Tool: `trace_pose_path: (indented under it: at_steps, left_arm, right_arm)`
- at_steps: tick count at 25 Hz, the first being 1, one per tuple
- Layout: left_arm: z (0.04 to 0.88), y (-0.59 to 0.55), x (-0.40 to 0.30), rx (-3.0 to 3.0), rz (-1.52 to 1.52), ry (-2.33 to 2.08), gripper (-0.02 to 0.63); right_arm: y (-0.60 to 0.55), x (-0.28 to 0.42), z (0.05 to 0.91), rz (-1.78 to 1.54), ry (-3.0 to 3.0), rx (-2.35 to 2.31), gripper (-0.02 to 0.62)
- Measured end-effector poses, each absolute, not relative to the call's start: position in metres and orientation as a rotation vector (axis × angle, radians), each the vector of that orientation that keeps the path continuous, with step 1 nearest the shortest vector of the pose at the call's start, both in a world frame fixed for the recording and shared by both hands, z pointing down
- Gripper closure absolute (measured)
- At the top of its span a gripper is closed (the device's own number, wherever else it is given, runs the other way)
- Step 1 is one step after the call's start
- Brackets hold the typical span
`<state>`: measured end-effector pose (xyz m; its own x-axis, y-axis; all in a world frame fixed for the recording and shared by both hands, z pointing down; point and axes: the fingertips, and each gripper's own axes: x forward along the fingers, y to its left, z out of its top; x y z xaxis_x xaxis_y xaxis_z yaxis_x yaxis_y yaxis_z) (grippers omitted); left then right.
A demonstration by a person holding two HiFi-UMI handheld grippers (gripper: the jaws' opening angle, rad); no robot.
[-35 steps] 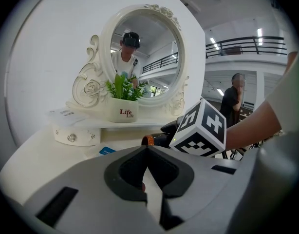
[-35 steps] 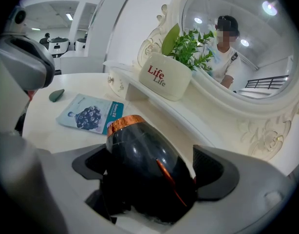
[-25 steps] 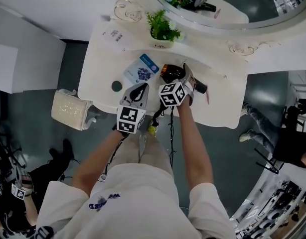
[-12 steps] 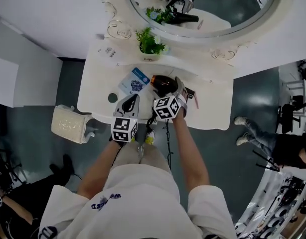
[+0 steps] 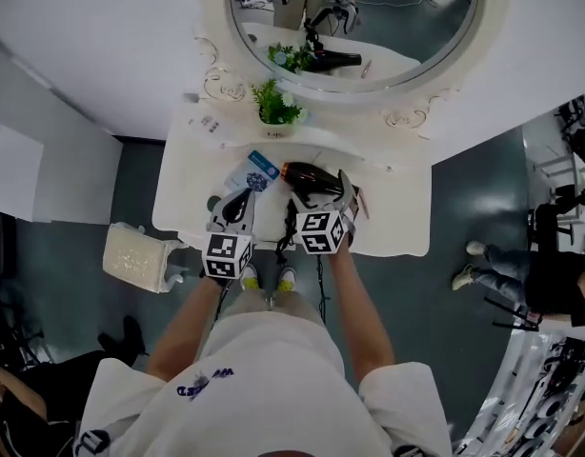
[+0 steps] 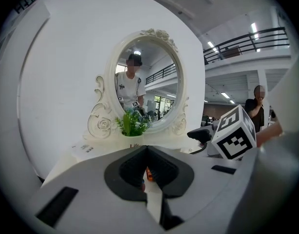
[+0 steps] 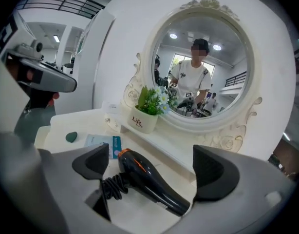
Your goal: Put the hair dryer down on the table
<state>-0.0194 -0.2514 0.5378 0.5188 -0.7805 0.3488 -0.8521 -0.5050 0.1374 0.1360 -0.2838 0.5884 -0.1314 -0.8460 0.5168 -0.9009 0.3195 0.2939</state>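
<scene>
We are finishing the release: right gripper [image 7: 153, 165] jaws spread over the hair dryer [image 7: 149, 184] lying on the desk [image 5: 388, 217], left gripper [image 6: 147, 162] jaws pressed together; next, probably, retreating cleanly.

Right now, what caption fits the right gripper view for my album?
Open right gripper facing a black hair dryer lying on the white table.

Black hair dryer [image 7: 149, 182] lying flat on white table [image 5: 393, 227].

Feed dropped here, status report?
Left gripper shut, empty. Right gripper open, jaws either side of hair dryer. It lies on table. Nothing in the way.
</scene>
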Motion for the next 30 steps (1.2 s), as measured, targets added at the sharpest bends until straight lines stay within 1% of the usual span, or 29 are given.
trace_pose_path:
  at_steps: [8,20,30]
  left_arm:
    - [0.51,-0.25,-0.001,2.574,0.334,-1.321,0.597]
    - [0.459,-0.244,0.001,2.699,0.294,-1.376,0.597]
    - [0.425,-0.24,0.0,2.761,0.282,-1.417,0.597]
  right_arm:
    - [-0.263,0.146,0.533,0.157,-2.023,1.721,0.043]
    - [-0.232,0.159,0.438,0.013,-2.07,1.873,0.043]
    - [-0.228,0.137,0.38,-0.067,-2.215,1.9,0.044]
